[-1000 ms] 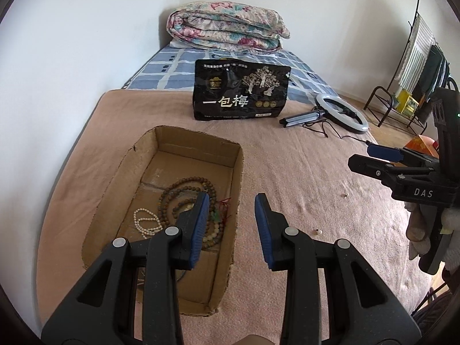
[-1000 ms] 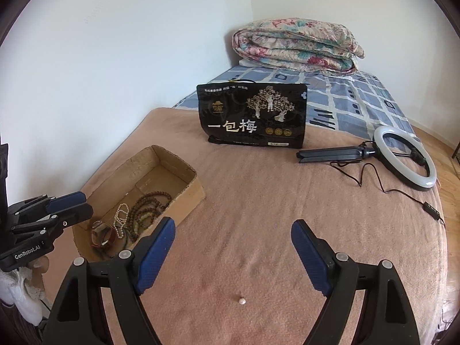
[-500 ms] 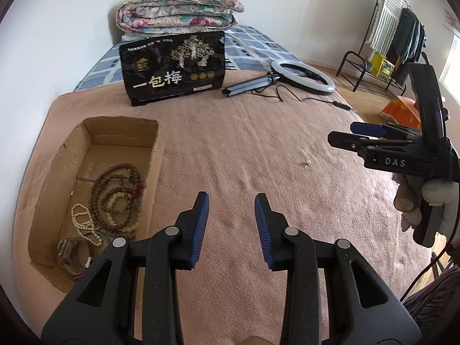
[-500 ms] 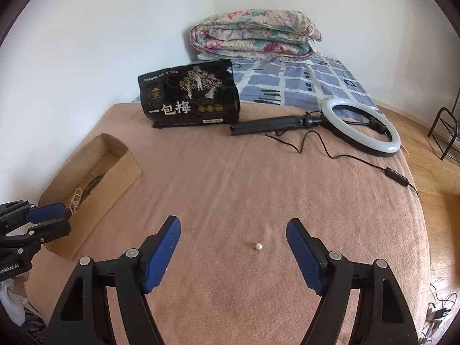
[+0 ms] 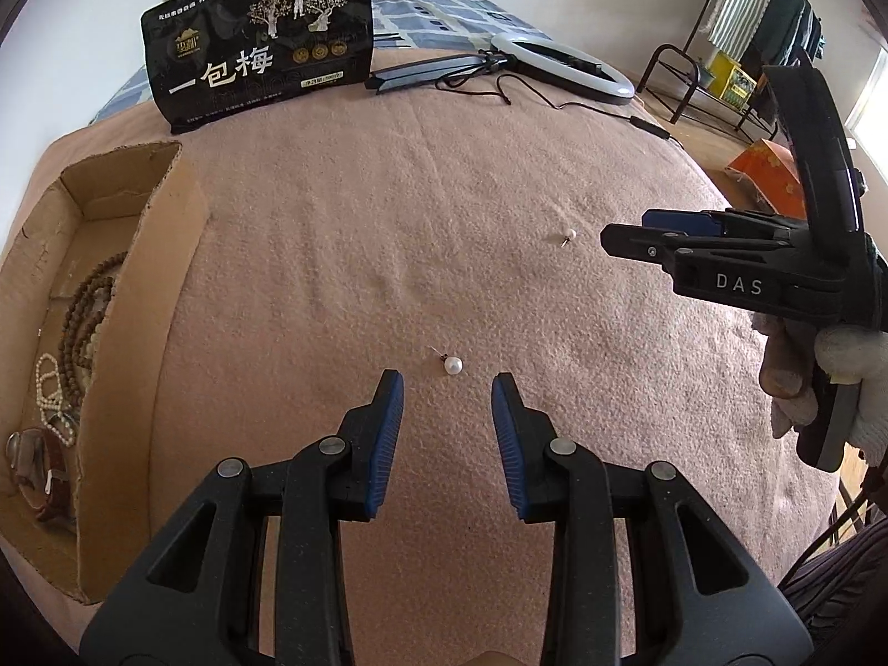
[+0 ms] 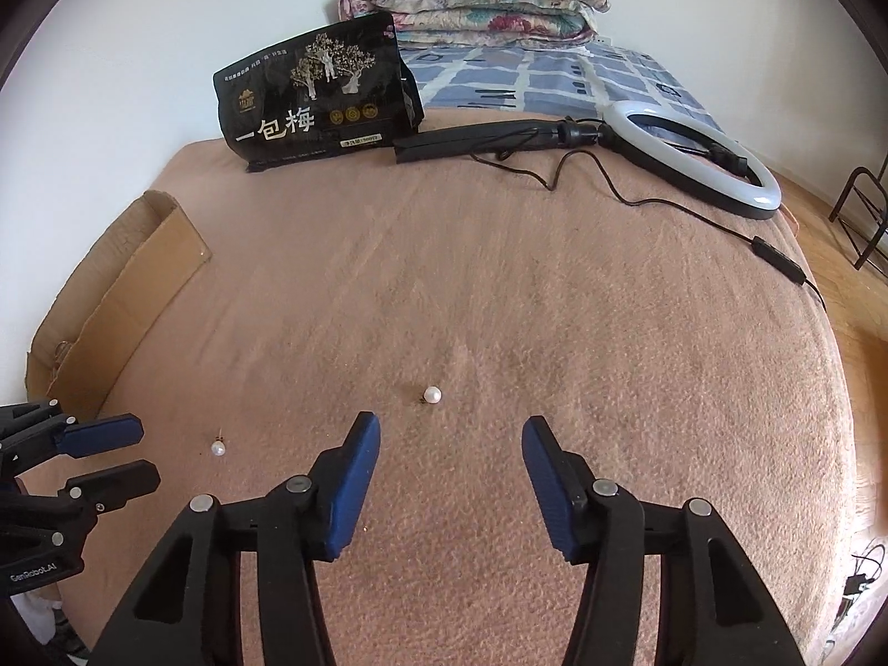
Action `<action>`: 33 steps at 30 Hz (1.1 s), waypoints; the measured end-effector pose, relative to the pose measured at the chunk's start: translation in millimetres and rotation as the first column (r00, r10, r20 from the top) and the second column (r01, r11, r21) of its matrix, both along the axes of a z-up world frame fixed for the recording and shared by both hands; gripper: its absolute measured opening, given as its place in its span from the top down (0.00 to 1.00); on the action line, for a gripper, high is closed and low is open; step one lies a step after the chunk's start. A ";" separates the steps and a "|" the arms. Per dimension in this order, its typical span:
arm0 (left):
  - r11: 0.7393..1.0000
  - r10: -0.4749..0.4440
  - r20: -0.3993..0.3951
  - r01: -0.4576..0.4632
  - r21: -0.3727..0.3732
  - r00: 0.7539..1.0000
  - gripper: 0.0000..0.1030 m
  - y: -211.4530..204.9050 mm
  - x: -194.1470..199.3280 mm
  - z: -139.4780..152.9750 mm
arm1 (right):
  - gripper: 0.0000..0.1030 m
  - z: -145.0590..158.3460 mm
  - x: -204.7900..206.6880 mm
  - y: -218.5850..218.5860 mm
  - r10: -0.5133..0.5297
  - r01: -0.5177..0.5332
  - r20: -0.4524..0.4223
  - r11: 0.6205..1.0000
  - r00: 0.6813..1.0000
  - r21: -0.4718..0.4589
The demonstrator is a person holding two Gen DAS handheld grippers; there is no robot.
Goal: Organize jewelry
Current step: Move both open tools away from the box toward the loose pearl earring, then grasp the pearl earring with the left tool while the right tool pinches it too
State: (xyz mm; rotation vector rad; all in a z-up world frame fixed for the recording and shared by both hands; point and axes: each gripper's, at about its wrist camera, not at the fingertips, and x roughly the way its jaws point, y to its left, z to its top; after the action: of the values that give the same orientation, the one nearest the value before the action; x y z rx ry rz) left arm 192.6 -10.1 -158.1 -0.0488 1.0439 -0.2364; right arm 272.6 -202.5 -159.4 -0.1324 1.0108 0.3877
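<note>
Two white pearl stud earrings lie on the pink blanket. One pearl earring lies just ahead of my open, empty left gripper; it also shows in the right wrist view. The other pearl earring lies just ahead of my open, empty right gripper; in the left wrist view this earring lies beside the right gripper. A cardboard box at left holds bead bracelets, a small pearl strand and a watch.
A black snack bag stands at the back. A ring light with its folded stand and cable lies at the back right. A folded quilt rests on the bed behind. A clothes rack stands at right.
Both grippers have moved down and forward toward the blanket. The left gripper swung right, away from the box, to one earring. The right gripper's jaws have narrowed a little.
</note>
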 end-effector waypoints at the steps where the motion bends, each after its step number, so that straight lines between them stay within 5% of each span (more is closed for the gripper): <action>1: 1.000 0.004 -0.004 -0.004 0.000 1.000 0.68 0.3 2.6 -3.6 | 0.48 -2.6 1.4 0.0 -0.002 0.002 -0.001 1.000 1.000 0.000; 16: 1.000 -0.007 -0.036 0.007 -0.010 0.999 0.68 -3.2 21.2 -30.9 | 0.56 -25.2 16.1 11.0 0.017 -0.017 -0.005 1.000 1.000 -0.013; 27: 0.999 -0.046 -0.028 0.047 0.023 0.999 0.85 -12.8 24.8 -37.8 | 0.64 -31.6 22.0 20.7 0.037 -0.037 0.003 0.999 0.999 -0.031; 33: 0.999 -0.046 -0.028 0.047 0.018 0.999 0.91 -10.1 25.5 -37.7 | 0.81 -33.1 21.3 28.5 0.059 -0.058 0.010 0.996 0.998 -0.062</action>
State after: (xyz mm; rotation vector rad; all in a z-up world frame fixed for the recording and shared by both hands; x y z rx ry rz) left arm 218.1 -20.2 -195.8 -0.0105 1.0750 -0.2686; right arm 293.9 -174.0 -192.6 -0.2199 1.0089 0.4086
